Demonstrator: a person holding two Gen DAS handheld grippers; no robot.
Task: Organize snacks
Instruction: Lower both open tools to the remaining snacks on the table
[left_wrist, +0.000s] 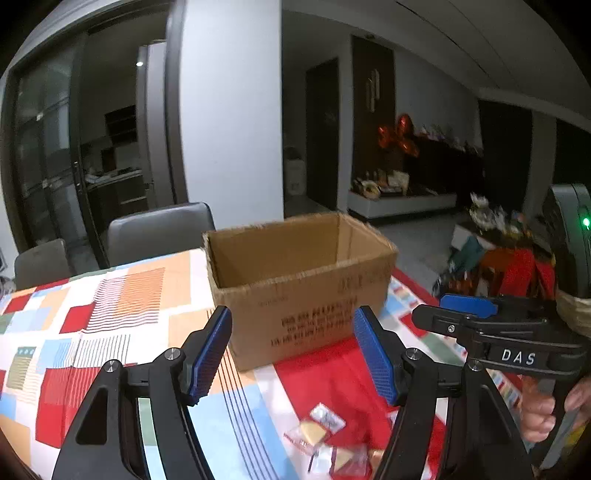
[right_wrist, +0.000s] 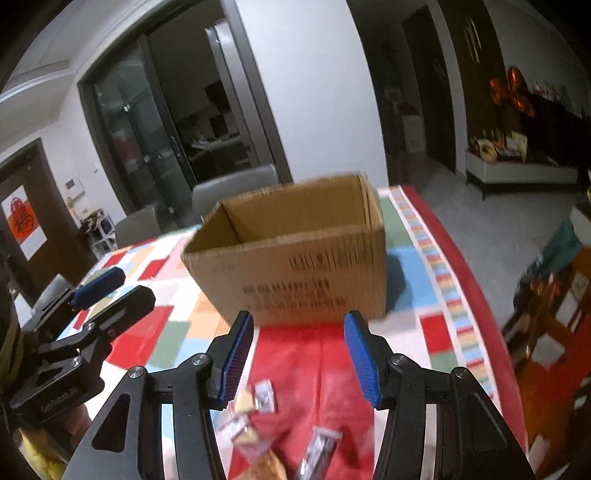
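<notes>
An open cardboard box (left_wrist: 306, 291) stands on the table with a colourful patterned cloth (left_wrist: 110, 314); it also shows in the right wrist view (right_wrist: 295, 258). Several small wrapped snacks (left_wrist: 325, 439) lie on the red part of the cloth near the front edge, and also show in the right wrist view (right_wrist: 258, 424). My left gripper (left_wrist: 291, 350) is open and empty, above the snacks, in front of the box. My right gripper (right_wrist: 299, 354) is open and empty, also above the snacks. The right gripper shows from the side in the left wrist view (left_wrist: 465, 314).
Grey chairs (left_wrist: 159, 229) stand behind the table. The table's right edge (right_wrist: 476, 295) drops to a floor with bags and boxes (left_wrist: 498, 258). A glass door (left_wrist: 48, 147) and a white wall are behind.
</notes>
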